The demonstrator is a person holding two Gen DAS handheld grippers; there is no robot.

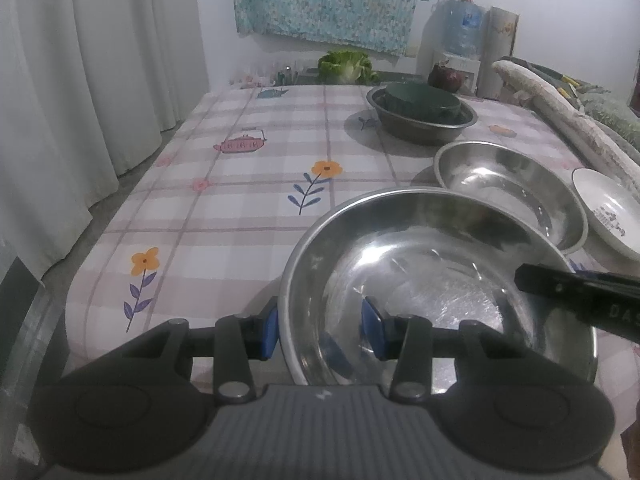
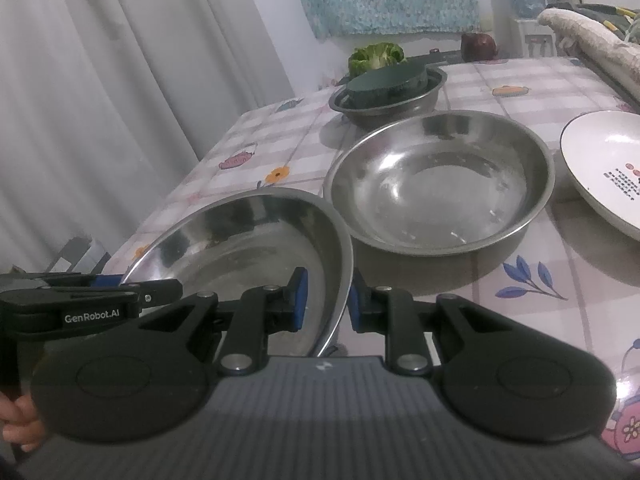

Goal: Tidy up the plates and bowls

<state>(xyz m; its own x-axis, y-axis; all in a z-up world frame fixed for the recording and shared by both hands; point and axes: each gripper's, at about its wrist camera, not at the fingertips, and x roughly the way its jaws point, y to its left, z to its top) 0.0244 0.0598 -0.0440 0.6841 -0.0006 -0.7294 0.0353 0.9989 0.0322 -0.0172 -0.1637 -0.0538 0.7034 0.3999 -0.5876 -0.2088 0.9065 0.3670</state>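
Observation:
A wide steel bowl (image 1: 420,280) (image 2: 240,248) sits nearest me and looks tilted in the right wrist view. My left gripper (image 1: 320,330) is shut on its left wall, with one blue pad outside the rim and one inside. On the opposite rim my right gripper (image 2: 329,300) is shut, its pads pinching the thin edge. A second steel bowl (image 1: 508,188) (image 2: 440,184) stands empty just behind. Beside it to the right lies a white plate (image 1: 612,208) (image 2: 608,160) with small print. Farther back, a third steel bowl (image 1: 420,128) (image 2: 392,102) holds a dark green dish (image 1: 420,100) (image 2: 382,78).
The checked tablecloth (image 1: 248,200) with flower prints has bare room on its left half. Curtains (image 1: 80,80) hang past the table's left edge. A rolled pale mat (image 1: 560,108) lines the right side. Lettuce (image 1: 348,65), a dark red vegetable (image 1: 446,76) and a water bottle (image 1: 462,28) stand at the back.

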